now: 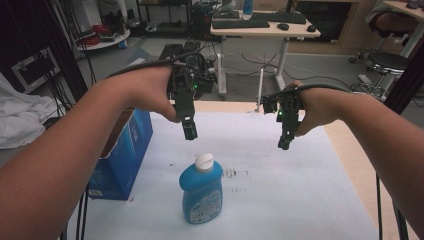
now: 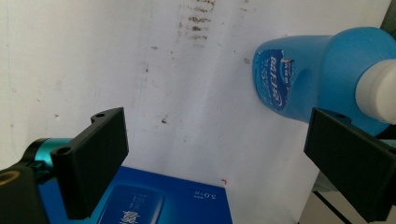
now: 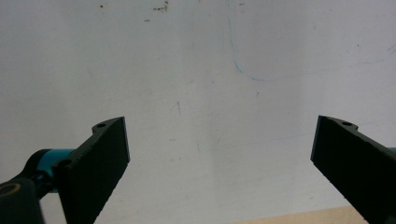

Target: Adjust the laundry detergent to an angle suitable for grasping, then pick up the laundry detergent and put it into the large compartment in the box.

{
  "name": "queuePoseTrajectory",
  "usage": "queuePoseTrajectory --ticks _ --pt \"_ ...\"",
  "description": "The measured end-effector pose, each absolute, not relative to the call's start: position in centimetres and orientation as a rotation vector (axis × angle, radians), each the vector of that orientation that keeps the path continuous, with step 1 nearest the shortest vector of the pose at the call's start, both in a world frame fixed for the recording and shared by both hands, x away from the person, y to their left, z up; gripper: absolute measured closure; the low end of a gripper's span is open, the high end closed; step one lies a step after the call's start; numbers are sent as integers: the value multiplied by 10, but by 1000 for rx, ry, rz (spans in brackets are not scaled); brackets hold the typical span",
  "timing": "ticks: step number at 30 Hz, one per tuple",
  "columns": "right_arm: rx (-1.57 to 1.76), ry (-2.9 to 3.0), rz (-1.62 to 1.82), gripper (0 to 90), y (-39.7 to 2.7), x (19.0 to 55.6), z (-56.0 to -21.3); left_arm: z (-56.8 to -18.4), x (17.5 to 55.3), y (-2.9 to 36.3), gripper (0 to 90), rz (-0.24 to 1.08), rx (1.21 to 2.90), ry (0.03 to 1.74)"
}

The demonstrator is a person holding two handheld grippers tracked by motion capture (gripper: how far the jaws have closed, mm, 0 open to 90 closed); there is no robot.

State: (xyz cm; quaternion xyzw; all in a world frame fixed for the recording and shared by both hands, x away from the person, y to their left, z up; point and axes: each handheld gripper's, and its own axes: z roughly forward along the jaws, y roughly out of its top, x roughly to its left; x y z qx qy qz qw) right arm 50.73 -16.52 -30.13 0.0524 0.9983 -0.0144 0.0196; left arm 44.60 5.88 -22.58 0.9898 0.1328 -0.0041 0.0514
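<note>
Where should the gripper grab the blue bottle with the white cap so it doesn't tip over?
Probably best around the narrow shoulder just under the white cap of the blue bottle, coming straight down from above. The bottle stands upright on the white table cover, and its body looks wide and flat, so the thinner top fits between open fingers more easily. The left gripper hangs nearest, open and empty.

Blue bottle [image 1: 201,195], white cap [image 1: 204,162], blue box [image 1: 122,152], black grippers
</note>
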Motion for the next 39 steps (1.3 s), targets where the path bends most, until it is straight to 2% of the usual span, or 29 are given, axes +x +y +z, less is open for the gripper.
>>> queuePoseTrajectory --ticks 13,39 --pt "168 3096 -53 35 -165 507 -301 -220 444 65 64 0 3018 425" --pt "157 3086 -51 34 -169 508 -300 -223 446 51 64 -13 3025 404"
